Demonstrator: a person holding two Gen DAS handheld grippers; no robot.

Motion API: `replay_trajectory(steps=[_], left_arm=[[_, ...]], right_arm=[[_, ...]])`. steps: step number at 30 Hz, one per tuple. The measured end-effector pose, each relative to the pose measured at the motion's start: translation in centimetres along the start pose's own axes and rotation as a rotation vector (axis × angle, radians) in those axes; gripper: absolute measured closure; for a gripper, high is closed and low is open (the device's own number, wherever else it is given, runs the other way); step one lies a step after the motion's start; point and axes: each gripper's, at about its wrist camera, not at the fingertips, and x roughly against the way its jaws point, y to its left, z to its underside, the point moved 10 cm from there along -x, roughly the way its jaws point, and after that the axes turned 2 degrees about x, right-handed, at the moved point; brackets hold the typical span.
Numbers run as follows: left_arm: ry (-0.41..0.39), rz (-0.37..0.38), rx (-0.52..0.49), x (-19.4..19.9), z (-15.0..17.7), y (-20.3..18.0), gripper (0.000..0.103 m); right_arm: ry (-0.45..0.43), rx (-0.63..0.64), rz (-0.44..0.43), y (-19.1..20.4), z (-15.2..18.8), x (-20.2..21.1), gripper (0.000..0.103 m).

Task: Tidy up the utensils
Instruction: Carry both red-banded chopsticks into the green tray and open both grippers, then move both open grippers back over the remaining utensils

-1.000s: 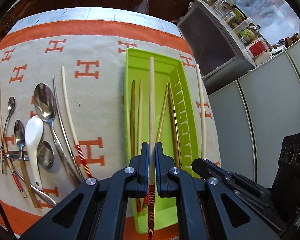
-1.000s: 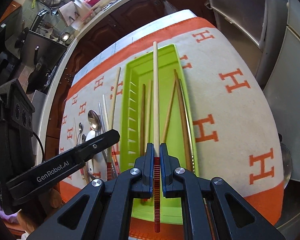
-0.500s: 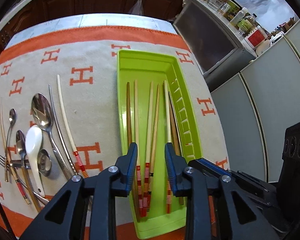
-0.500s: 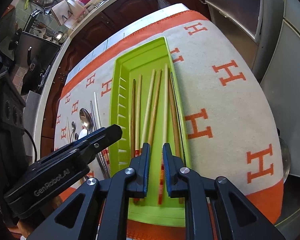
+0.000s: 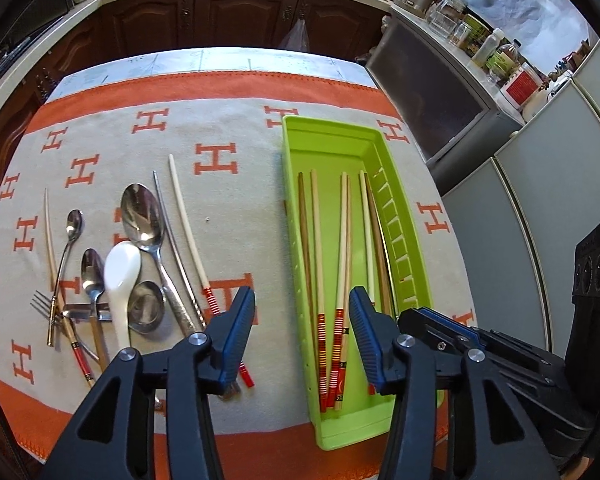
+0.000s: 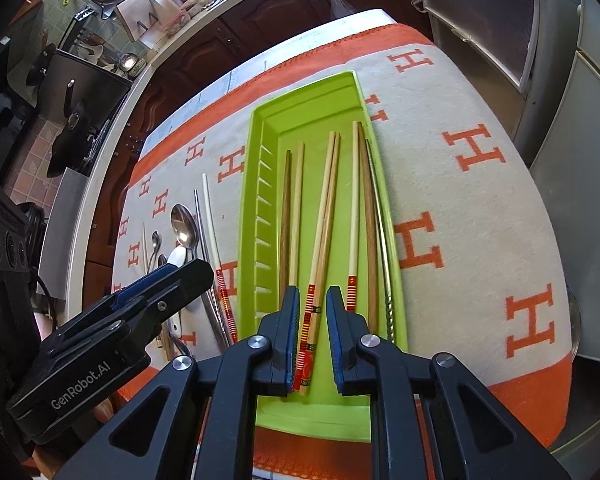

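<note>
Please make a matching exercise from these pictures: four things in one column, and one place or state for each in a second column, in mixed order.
Things:
1. green tray
2. white ceramic spoon
3. fork
4. left hand-held gripper

Places or states:
A. open, holding nothing
B. holds several chopsticks
C. on the cloth, among the metal spoons
D. at the far left of the utensil pile

Pairs: 1-B, 2-C, 3-D, 4-A

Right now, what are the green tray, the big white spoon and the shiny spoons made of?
Green tray: probably plastic, glossy with moulded ribs. White spoon: looks like glazed ceramic, though melamine is possible. Shiny spoons: polished metal, likely steel, with mirror-like reflections.
</note>
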Motion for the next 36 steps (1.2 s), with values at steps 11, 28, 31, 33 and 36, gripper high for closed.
replay_trajectory(steps=[11, 28, 31, 33, 36], left_arm=[[-0.012, -0.023, 0.004, 0.9, 0.6, 1.4, 0.054], [-0.063, -0.08, 0.036, 3.4, 1.7, 7.1, 0.051], [-0.078, -0.103, 0.056, 4.3, 1.8, 9.1, 0.05], [-0.092, -0.124, 0.072, 4.9, 1.7, 10.9, 0.05], [-0.108, -0.157, 0.108, 5.7, 1.6, 13.5, 0.05]], right_arm=[[0.008, 0.033, -0.001, 1.4, 0.8, 0.2, 0.089], [0.02, 0.119, 0.025, 5.6, 1.2, 0.0, 0.089], [0.029, 0.149, 0.024, 7.2, 1.1, -0.4, 0.089], [0.035, 0.166, 0.023, 8.2, 1.0, -0.7, 0.089], [0.049, 0.195, 0.02, 10.0, 0.6, -1.6, 0.089]])
